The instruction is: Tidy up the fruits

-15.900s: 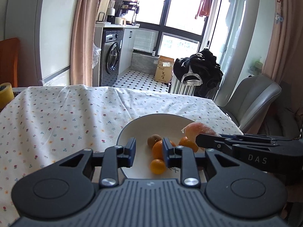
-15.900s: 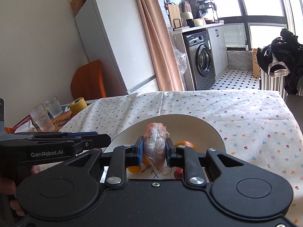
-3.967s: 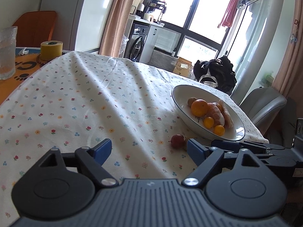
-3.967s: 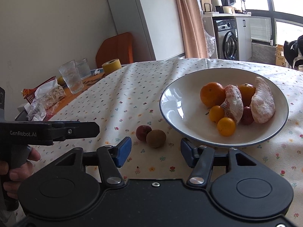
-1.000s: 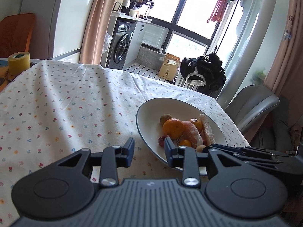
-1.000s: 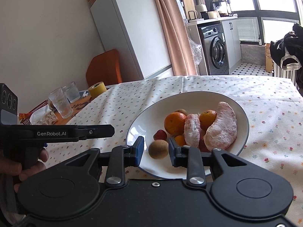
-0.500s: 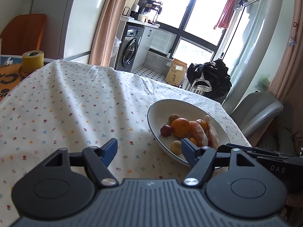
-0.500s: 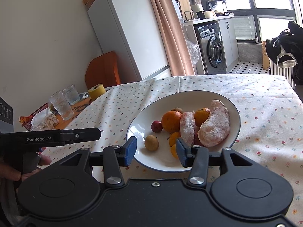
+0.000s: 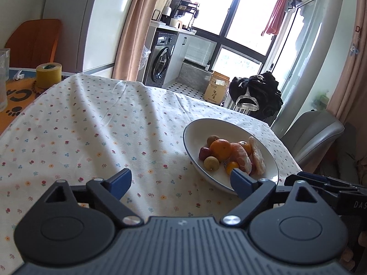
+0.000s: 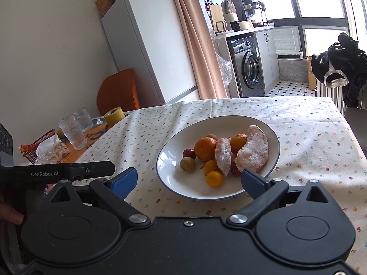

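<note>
Tape roll (image 10: 114, 116), glasses (image 10: 73, 131) beside plate (image 10: 174, 184)

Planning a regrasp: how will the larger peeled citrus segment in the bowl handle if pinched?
The larger peeled segment looks soft-skinned, so probably bruises or tears easily. Curved and leaning on other fruit in the bowl, it may shift when nudged.

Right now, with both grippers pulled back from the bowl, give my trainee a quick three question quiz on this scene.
1. True or false: the right gripper is holding a fruit.
2. Which lies nearest the white bowl rim on the fridge side: A) peeled pomelo segment, B) small brown fruit, C) large orange?
3. Fill in: the yellow tape roll stands beside the drinking ____.

Key: 1 false, its jaws are open and empty. 2 B. 3 glasses.
</note>
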Demonstrator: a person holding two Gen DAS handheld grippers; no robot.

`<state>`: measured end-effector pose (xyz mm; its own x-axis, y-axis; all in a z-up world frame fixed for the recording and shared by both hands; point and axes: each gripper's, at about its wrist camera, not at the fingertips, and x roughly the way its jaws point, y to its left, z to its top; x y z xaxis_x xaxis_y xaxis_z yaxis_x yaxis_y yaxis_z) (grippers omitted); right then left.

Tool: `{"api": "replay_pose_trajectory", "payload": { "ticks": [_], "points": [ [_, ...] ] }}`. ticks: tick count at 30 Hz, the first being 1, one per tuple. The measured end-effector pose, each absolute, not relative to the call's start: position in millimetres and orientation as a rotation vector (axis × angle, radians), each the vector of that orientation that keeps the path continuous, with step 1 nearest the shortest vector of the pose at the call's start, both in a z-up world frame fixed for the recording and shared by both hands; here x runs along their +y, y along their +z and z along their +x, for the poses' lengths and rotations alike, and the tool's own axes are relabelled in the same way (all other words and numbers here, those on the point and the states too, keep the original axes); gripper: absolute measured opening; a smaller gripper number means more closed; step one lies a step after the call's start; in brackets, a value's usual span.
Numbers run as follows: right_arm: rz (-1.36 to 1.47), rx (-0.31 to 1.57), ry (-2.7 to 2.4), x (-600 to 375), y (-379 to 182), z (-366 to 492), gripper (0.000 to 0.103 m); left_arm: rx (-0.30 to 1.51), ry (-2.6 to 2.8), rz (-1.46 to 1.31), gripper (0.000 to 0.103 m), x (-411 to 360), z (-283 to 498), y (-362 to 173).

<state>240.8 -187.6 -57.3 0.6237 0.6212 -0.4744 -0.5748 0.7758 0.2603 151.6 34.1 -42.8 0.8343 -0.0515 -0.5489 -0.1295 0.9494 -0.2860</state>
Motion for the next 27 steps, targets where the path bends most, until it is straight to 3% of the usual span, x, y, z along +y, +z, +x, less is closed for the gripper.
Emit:
{"api": "replay_pose_trajectory", "payload": {
  "ticks": [8, 27],
  "points": [
    [0.112, 0.559, 0.652, -201.3, -48.2, 226.1, 0.103, 0.570, 0.032, -0.317, 0.102, 28.4, 136.0, -35.4],
    [0.067, 0.531, 0.601, -215.5, -36.8, 189.4, 0.103, 0.552, 0.006, -0.207, 0.103, 9.5, 96.9, -13.5]
  ]
}}
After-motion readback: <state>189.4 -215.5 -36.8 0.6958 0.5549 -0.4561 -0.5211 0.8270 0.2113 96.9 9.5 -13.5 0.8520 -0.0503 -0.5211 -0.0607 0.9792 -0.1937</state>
